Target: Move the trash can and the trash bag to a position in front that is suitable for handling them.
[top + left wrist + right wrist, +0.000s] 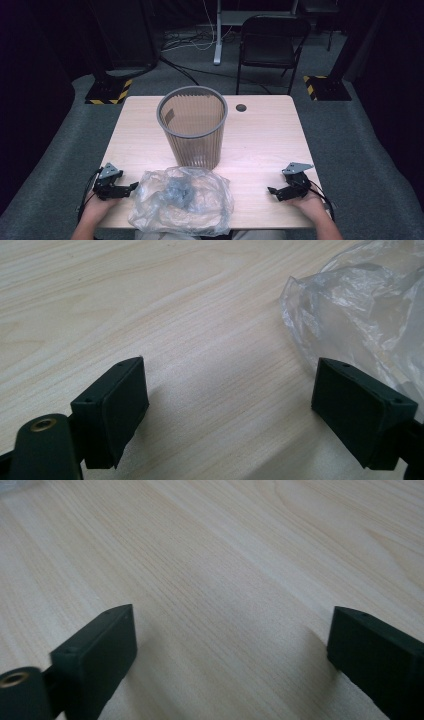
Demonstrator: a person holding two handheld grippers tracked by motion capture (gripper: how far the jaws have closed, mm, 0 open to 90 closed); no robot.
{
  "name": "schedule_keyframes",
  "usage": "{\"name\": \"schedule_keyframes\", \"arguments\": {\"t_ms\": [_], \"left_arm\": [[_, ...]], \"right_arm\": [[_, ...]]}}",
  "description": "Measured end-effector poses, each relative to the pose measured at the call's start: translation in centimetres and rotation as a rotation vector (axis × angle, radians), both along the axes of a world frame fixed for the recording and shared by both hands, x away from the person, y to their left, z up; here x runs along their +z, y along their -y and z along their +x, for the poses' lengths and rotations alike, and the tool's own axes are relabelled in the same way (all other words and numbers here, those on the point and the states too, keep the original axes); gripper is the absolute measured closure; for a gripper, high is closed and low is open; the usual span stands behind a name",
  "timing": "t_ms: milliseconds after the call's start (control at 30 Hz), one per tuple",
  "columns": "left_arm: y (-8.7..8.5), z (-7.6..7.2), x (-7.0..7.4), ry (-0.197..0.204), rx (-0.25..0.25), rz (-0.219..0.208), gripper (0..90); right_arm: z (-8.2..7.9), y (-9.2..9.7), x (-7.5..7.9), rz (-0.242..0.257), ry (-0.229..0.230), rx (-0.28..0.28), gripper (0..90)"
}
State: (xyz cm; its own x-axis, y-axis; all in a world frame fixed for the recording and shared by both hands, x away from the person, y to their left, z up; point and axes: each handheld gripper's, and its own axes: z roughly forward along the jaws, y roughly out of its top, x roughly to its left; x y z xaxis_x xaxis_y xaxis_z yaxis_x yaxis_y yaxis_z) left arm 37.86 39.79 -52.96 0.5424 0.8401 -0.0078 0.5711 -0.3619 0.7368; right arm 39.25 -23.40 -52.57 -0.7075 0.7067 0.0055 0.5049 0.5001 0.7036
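Crumpled clear plastic bag [181, 201] on the pale wooden desk [260, 145] between both tongs, just beside the left tongs [134, 186], apparently untouched, right tongs [270, 190] well apart, both wide and empty, grey ribbed wastebasket [192, 126] beyond.

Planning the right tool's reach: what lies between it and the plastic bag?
Bare wooden table, as the high view shows. Nothing stands between the right tool and the plastic bag; the mesh bin sits farther back.
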Motion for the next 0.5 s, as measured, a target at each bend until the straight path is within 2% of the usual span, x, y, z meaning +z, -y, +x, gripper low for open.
{"name": "schedule_keyframes", "arguments": {"t_ms": [133, 267, 367, 500], "left_arm": [[0.0, 0.0, 0.0, 0.0, -0.002, 0.001, 14.5], [0.0, 0.0, 0.0, 0.001, -0.005, 0.0, 14.6], [0.0, 0.0, 0.0, 0.001, -0.006, 0.0, 14.6], [0.0, 0.0, 0.0, 0.001, -0.006, 0.0, 14.6]], "right_arm": [[0.0, 0.1, 0.3, -0.008, -0.006, -0.008, 11.1], [-0.3, 0.1, 0.6, -0.028, 0.003, -0.047, 11.3], [-0.7, 0.2, 1.3, -0.007, 0.023, -0.047, 13.2], [-1.3, 0.2, 2.5, 0.023, 0.073, -0.057, 13.9]]}}
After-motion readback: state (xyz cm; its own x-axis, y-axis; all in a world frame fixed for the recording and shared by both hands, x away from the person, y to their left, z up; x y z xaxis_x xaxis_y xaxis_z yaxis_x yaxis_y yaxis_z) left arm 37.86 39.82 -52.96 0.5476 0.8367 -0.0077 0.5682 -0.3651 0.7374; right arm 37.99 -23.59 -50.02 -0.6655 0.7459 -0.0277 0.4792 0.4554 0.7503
